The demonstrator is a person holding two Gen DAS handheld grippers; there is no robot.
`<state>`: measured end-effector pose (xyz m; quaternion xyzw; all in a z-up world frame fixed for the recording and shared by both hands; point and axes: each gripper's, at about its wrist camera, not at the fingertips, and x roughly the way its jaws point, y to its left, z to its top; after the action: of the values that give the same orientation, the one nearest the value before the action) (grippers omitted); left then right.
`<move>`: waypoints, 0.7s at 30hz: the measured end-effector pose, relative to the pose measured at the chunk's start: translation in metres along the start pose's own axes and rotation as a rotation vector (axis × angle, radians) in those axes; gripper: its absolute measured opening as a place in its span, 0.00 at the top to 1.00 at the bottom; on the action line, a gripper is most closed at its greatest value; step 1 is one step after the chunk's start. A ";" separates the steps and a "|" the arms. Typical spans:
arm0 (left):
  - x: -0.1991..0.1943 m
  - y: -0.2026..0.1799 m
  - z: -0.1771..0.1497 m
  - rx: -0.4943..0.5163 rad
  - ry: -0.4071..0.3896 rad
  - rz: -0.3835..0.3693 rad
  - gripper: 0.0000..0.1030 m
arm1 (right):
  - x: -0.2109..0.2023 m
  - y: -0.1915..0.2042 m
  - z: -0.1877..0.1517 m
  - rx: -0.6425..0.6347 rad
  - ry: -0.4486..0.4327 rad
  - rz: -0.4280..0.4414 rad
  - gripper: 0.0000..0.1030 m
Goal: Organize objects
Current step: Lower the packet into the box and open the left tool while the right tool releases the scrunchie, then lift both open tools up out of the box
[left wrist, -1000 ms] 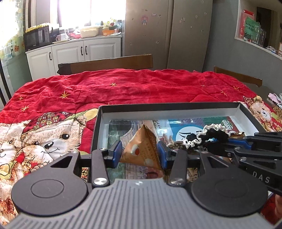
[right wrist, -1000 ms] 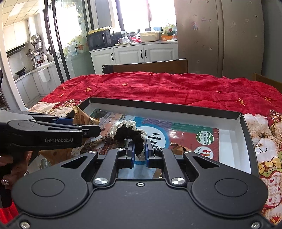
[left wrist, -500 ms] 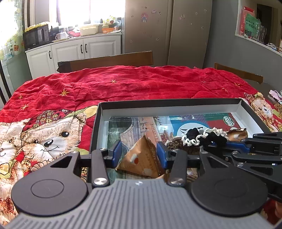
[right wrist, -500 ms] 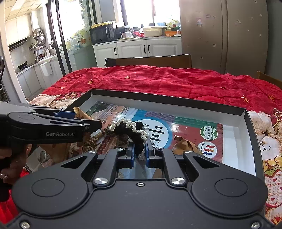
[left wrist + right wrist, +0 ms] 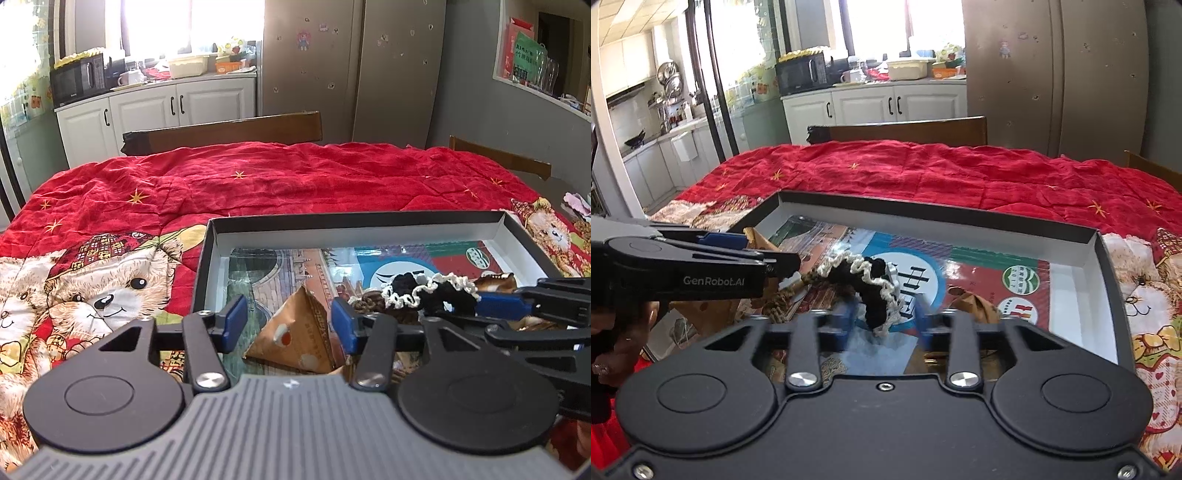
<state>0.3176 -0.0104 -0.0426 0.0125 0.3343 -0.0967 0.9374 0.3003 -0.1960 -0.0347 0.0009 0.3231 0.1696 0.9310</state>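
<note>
Though released, scrunchie [image 5: 871, 291] between right claw [image 5: 884, 326] pads.

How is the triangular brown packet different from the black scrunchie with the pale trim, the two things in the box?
The triangular packet is a flat-faced, stiff-looking pyramid in printed orange-brown; the scrunchie is soft, black and ruffled with a cream edge. The packet sits at the box's left end between the left gripper's jaws, the scrunchie nearer the middle between the right gripper's. Shared: both lie inside the box, and both grippers' jaws have just been opening, their pads clear.
</note>
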 end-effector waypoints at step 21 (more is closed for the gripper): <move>-0.048 0.000 0.003 -0.045 -0.104 -0.011 0.16 | -0.052 -0.006 0.005 0.020 -0.096 0.027 0.60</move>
<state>0.2834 -0.0026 -0.0103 -0.0154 0.2871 -0.0946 0.9531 0.2668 -0.2171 -0.0001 0.0226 0.2798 0.1788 0.9430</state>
